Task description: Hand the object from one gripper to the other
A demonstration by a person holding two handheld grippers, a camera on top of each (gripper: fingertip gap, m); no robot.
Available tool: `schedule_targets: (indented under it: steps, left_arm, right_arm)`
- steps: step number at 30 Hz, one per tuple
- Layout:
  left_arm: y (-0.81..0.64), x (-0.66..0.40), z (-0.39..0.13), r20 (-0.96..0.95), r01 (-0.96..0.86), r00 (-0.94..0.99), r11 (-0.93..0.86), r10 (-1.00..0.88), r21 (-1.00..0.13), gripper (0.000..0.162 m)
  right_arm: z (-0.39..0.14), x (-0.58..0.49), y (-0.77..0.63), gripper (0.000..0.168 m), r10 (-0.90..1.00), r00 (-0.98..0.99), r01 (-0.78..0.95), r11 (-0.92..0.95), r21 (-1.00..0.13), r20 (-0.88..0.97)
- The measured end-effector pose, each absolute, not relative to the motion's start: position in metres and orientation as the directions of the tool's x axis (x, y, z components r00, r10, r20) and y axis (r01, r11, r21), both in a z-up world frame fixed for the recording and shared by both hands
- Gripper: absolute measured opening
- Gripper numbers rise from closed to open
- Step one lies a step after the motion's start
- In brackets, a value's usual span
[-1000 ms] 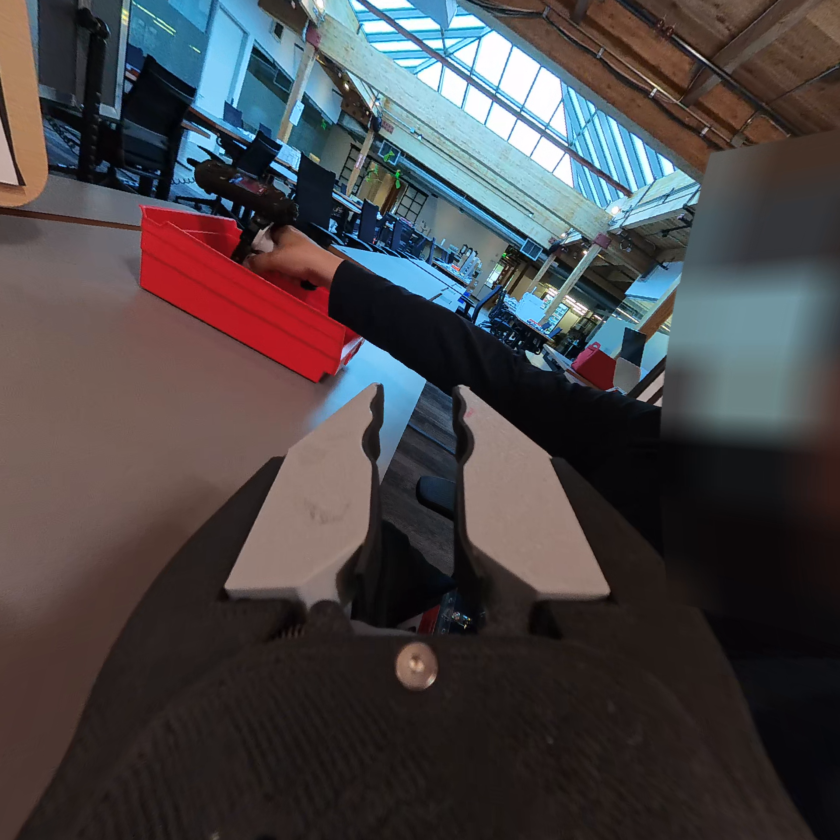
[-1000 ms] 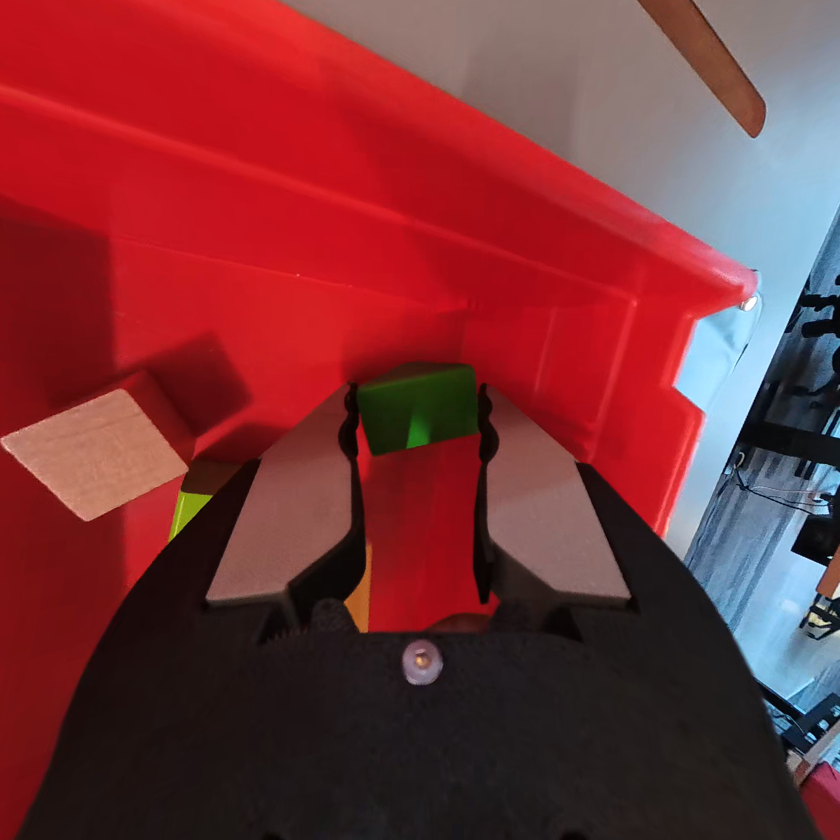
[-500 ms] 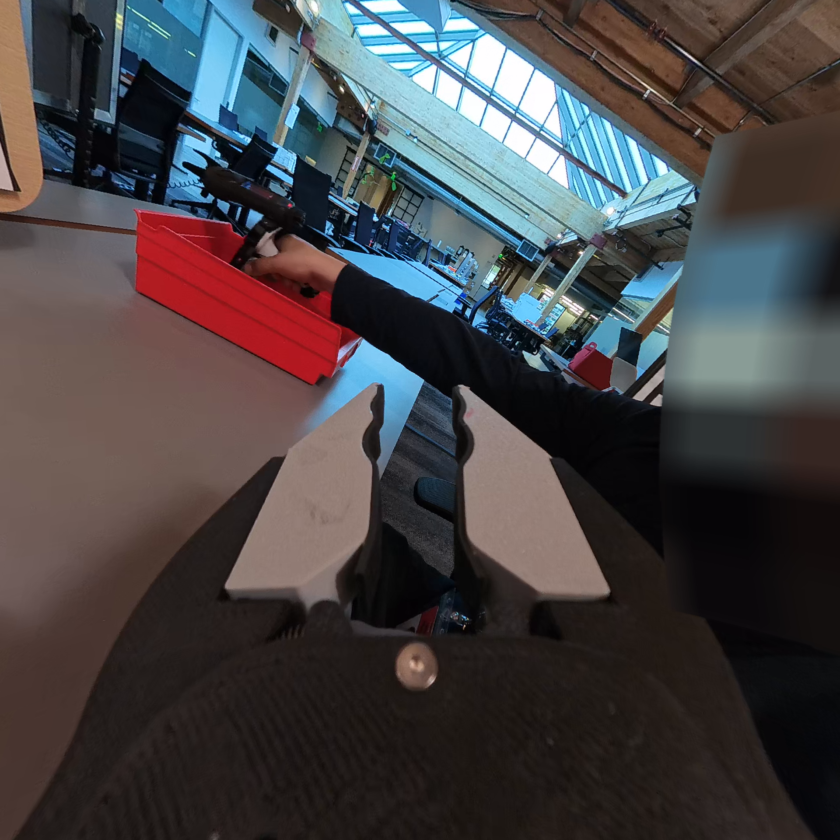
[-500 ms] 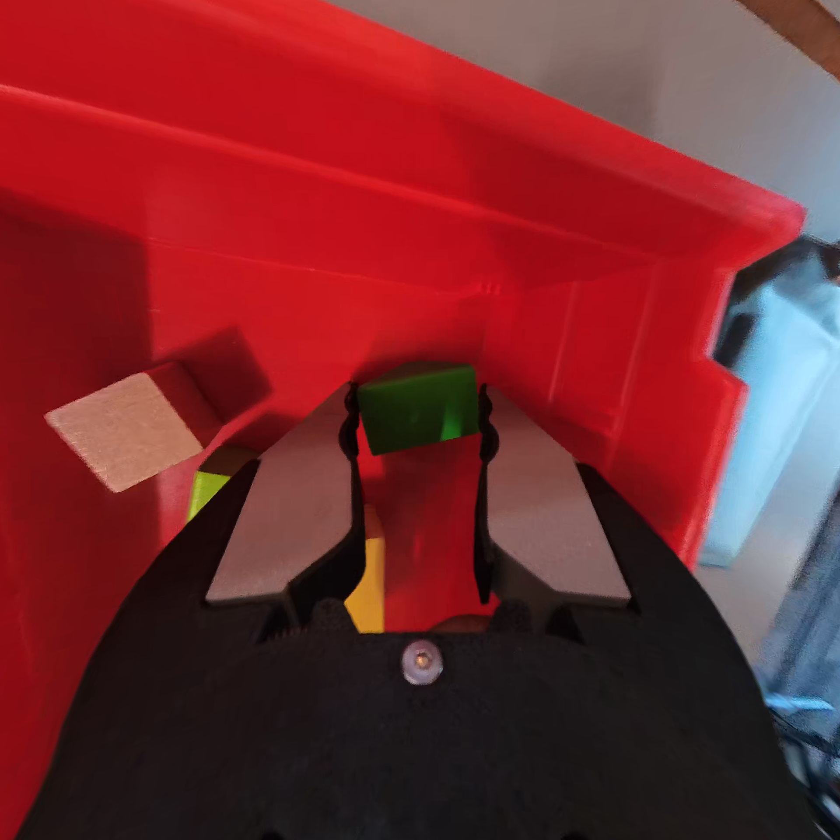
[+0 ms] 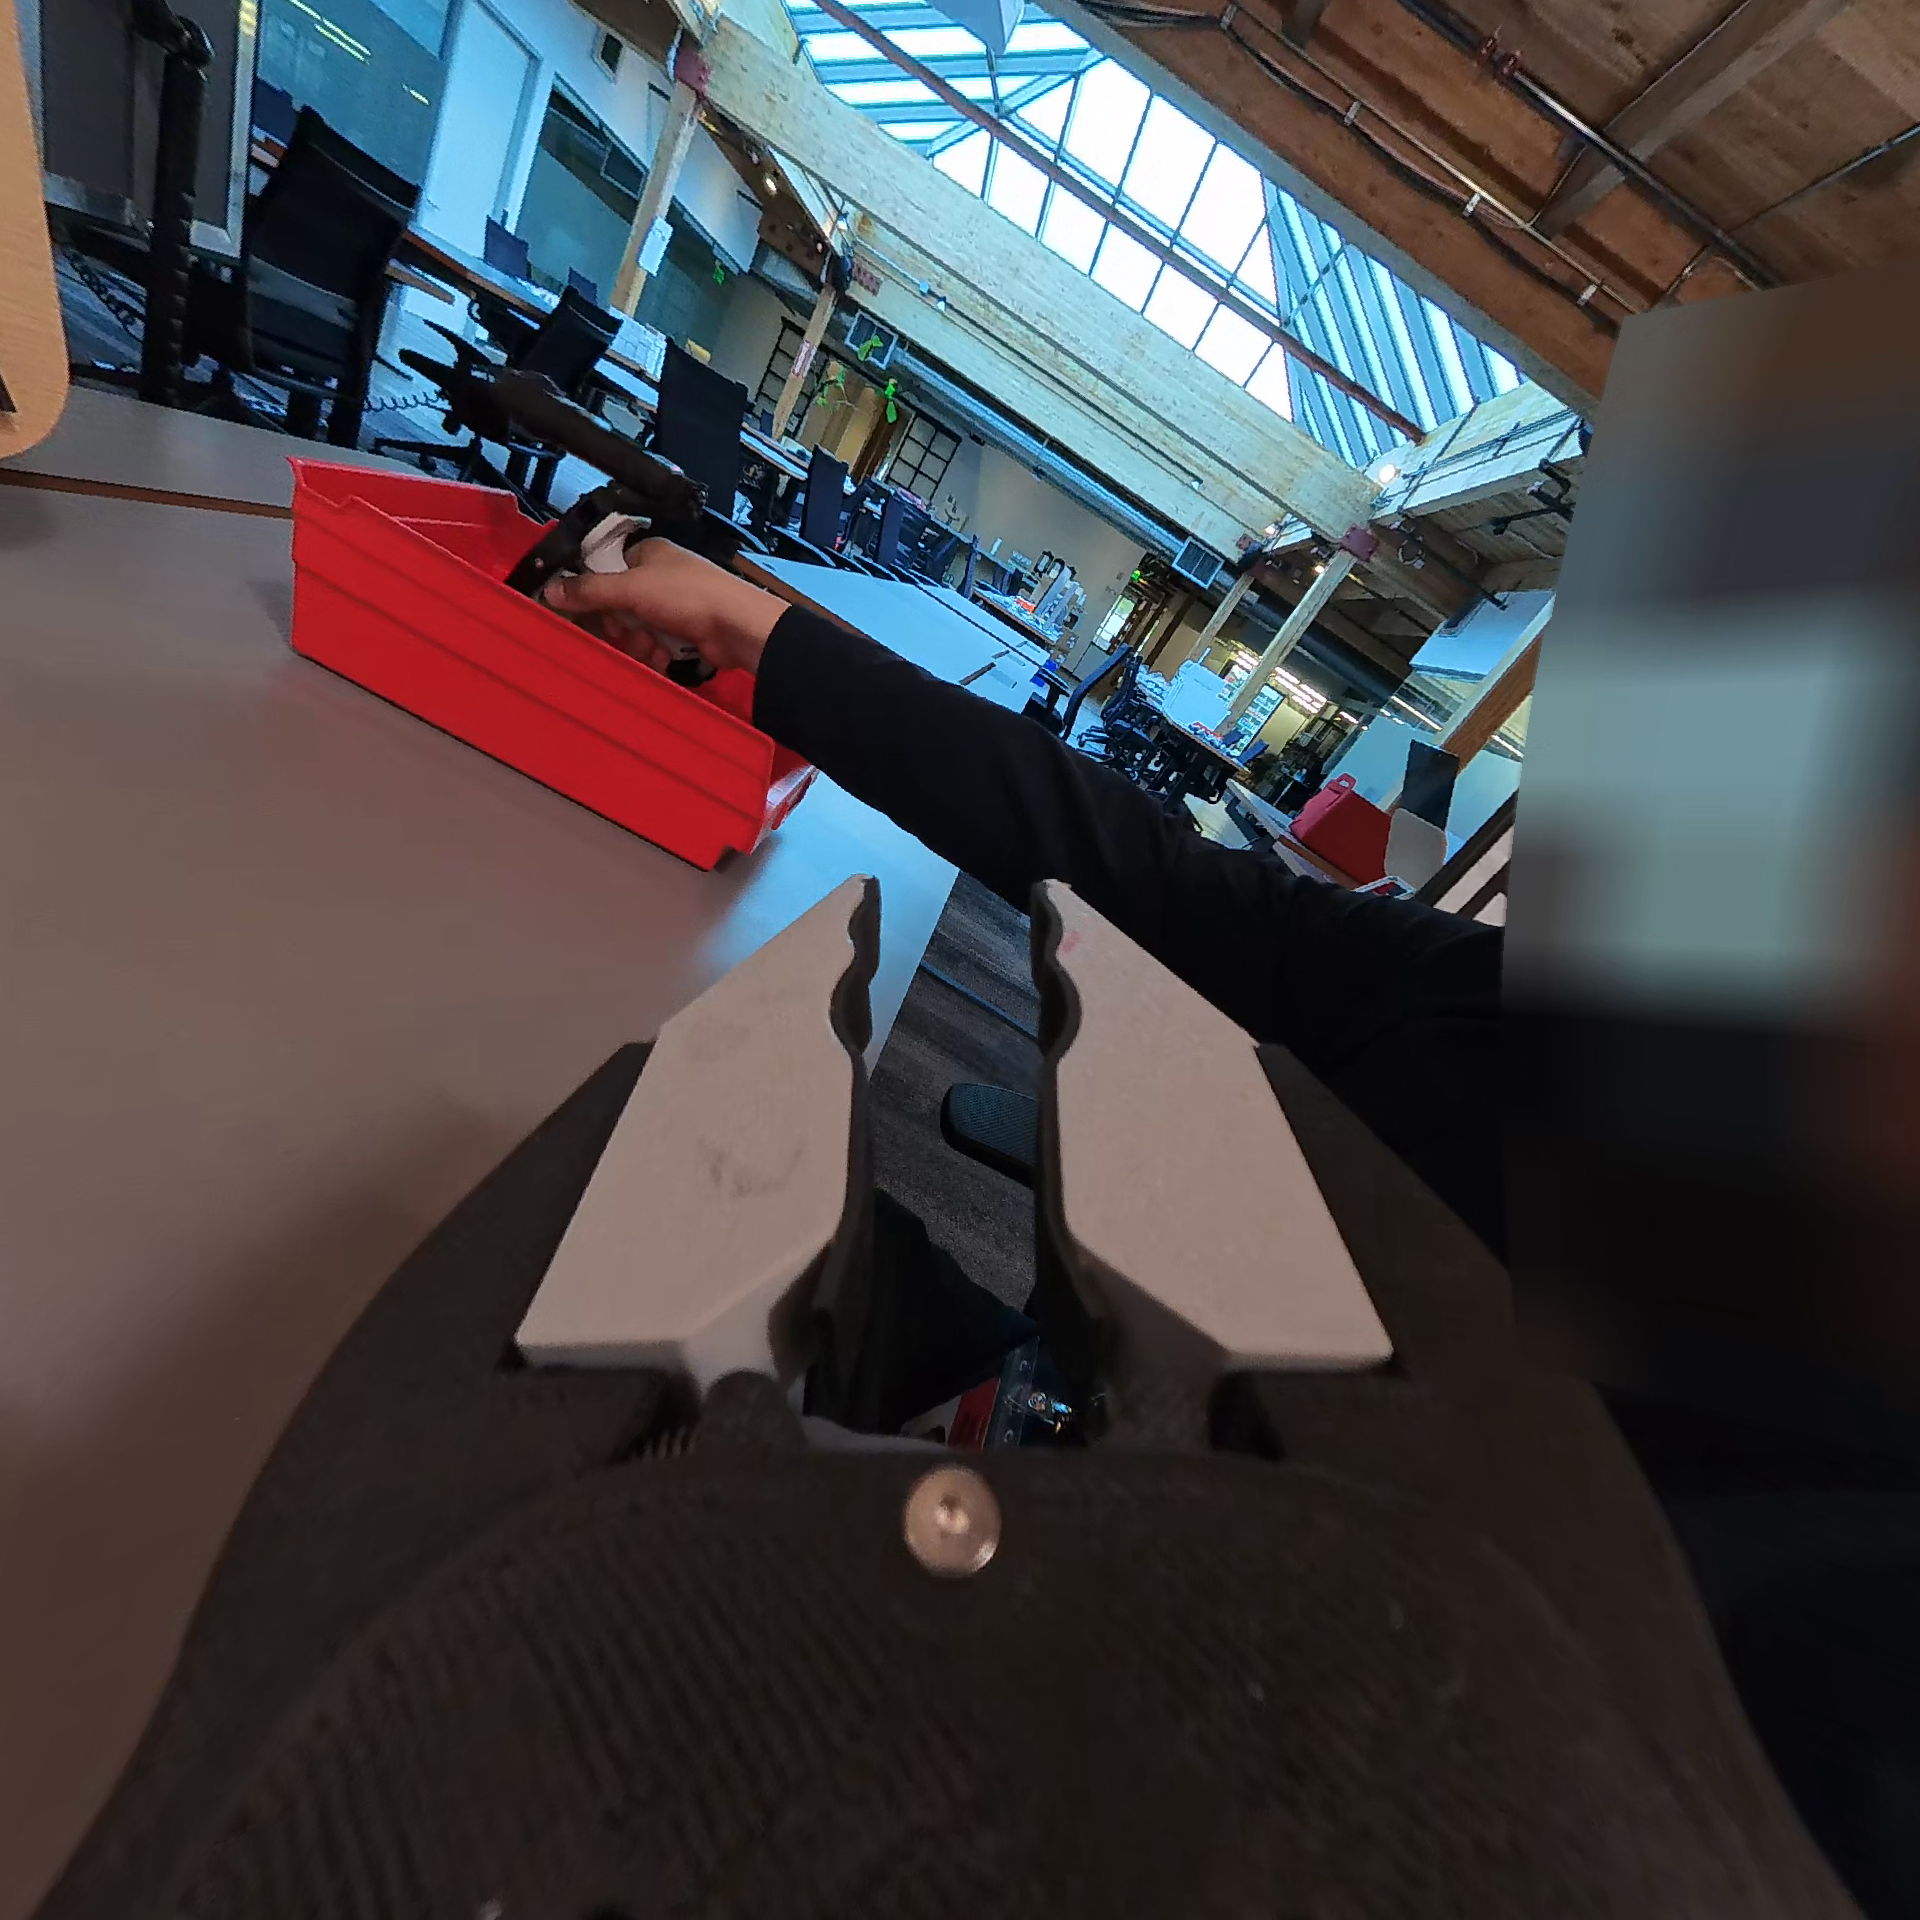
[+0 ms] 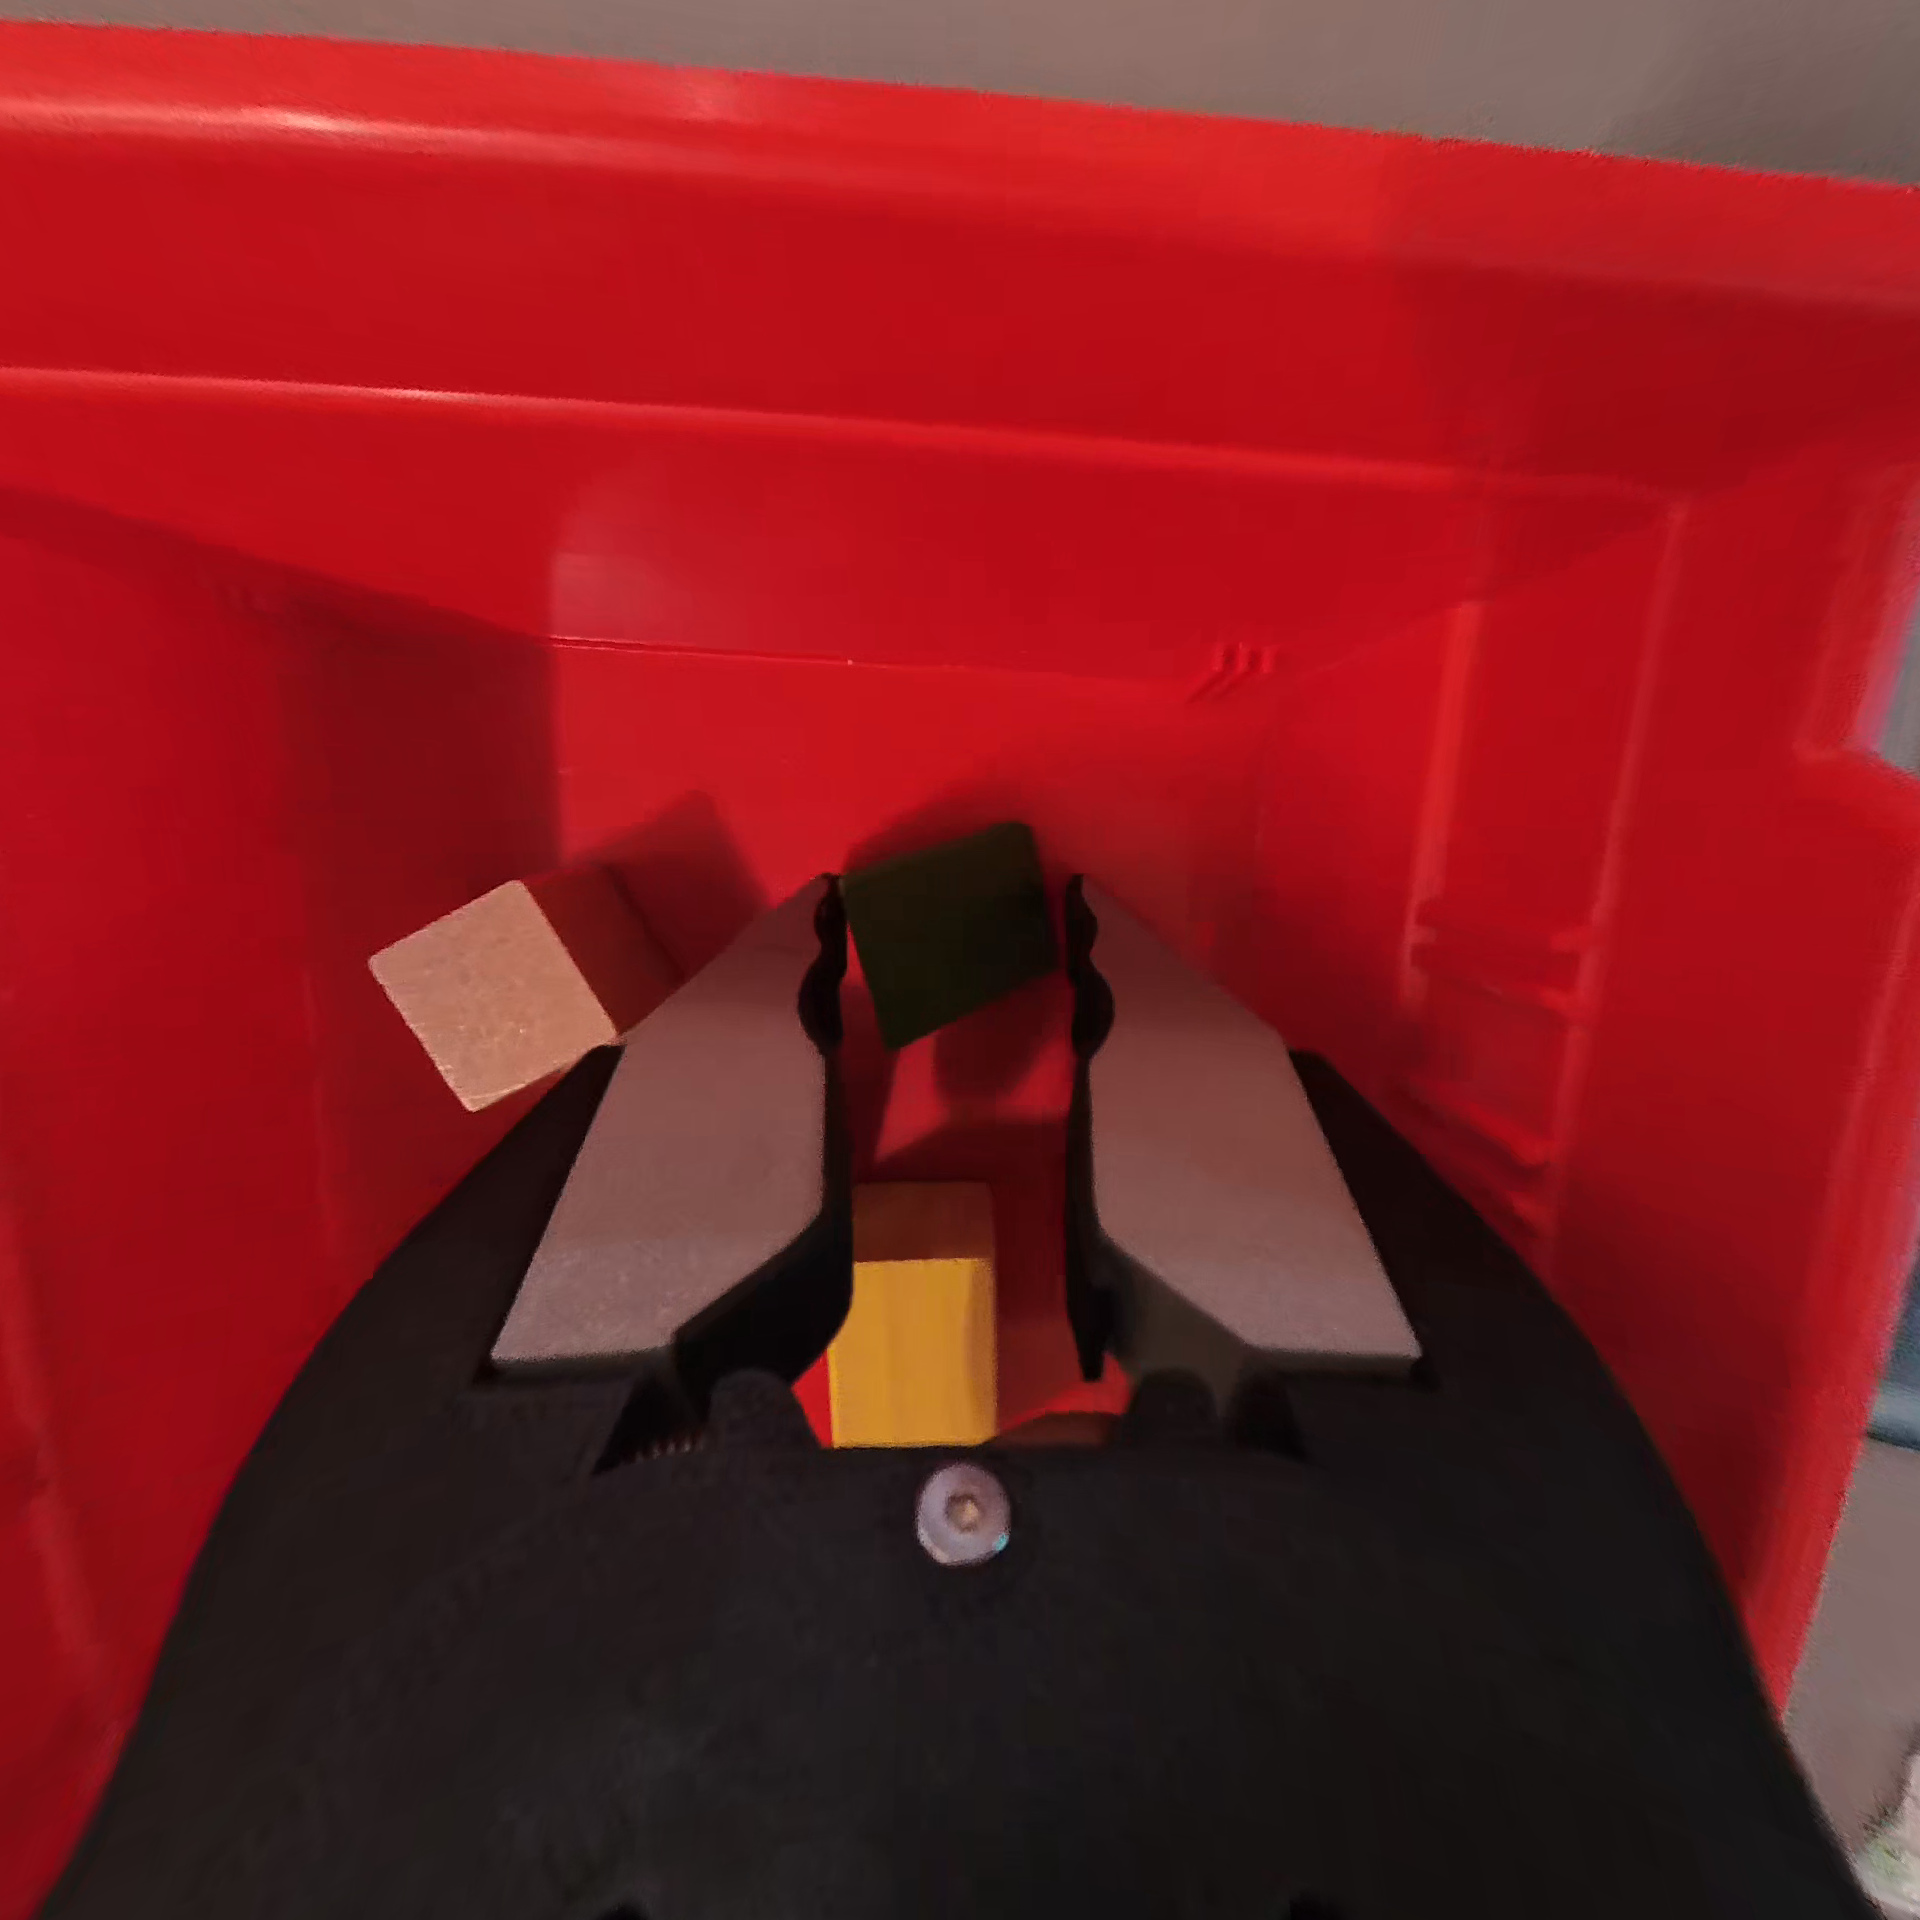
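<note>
Right gripper [image 6: 951, 935]: jaws closed on the green block [image 6: 951, 930], gripping it at the tips. One corner sits higher than the other, so the block is tilted in my hold. It hangs inside the red bin [image 6: 935, 260], and I judge it lifted off the floor, since a yellow block [image 6: 914, 1340] shows below it, between my fingers. A plain wooden block [image 6: 499, 987] lies just beside my left finger, apart from the green one. View is blurred; edges soft.

Left gripper [image 5: 951, 935]: jaws parted, nothing between them. It hangs over the near edge of the tabletop [image 5: 260, 987], well apart from the bin, pointing toward the open room. From here I see my right hand [image 5: 655, 613] reaching down into the bin.

Progress: pickup looks done. Left to do, by my reckoning: clear the bin wall, bring the block across to the left jaws, close those on a free face, then let go with the right. Handover itself not yet begun. The tilt may make the second grip awkward.
</note>
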State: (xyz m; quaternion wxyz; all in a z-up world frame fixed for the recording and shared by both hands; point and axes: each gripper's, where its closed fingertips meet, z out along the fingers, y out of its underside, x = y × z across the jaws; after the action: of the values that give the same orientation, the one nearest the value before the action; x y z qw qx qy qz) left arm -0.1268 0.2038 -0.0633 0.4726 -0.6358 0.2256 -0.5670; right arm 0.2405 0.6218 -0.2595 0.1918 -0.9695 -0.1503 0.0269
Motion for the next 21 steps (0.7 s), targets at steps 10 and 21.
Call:
schedule_targets:
  steps: [10,21]
  left_arm:
    - [0.205,-0.139,-0.058,0.486,0.254,0.301,-0.423,-0.820,-0.870,0.029]
    - [0.212,-0.302,-0.078,0.165,0.053,0.914,-0.294,-0.370,-0.954,0.052]
  right_arm:
    - [-0.161,0.205,0.620,0.058,0.342,0.936,0.197,-0.696,-0.690,-0.078]
    - [-0.069,0.077,0.392,0.058,0.805,0.522,0.046,-0.358,-0.933,-0.283]
